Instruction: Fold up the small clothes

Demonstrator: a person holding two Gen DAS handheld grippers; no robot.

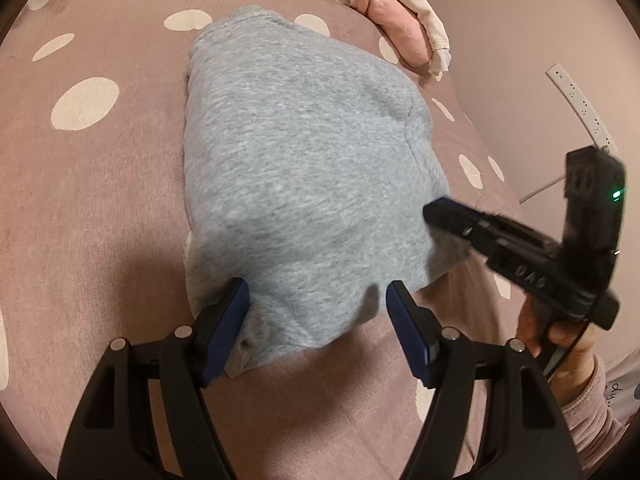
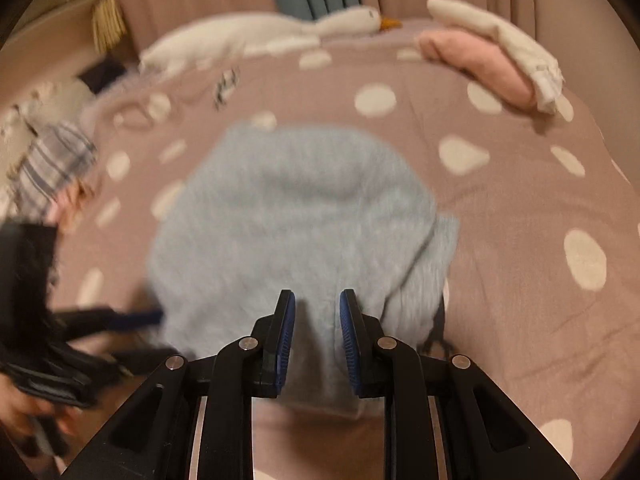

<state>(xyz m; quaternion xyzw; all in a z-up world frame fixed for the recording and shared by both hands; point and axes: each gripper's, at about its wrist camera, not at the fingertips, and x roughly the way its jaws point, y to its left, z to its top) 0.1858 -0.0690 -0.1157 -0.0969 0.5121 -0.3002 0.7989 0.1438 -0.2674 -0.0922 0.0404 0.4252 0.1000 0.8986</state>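
Grey fleece fills both of my views: the folded grey garment (image 1: 296, 184) lies flat on the bedspread (image 1: 100, 208), straight ahead of my left gripper (image 1: 318, 292), whose blue pads stand wide apart with the garment's near edge between them, the left pad touching the cloth. My right gripper (image 2: 317, 304) holds its fingers a narrow gap apart over the garment's near end (image 2: 288, 220); through the blur I cannot tell whether they pinch any fabric. Seen from the left wrist, the right gripper's black body (image 1: 520, 256) reaches in from the right, its tip at the garment's right edge, with raised letters that seem to read "UAS" and a green light on its side. The bedspread is dusty mauve with cream spots. Beyond the garment, far right, sit a pink bundle (image 2: 484, 68) and a cream cloth (image 2: 500, 36); a white goose toy (image 2: 260, 36) lies along the far edge, a plaid piece (image 2: 52, 164) to the left. A white power strip (image 1: 580, 104) hangs on the wall.
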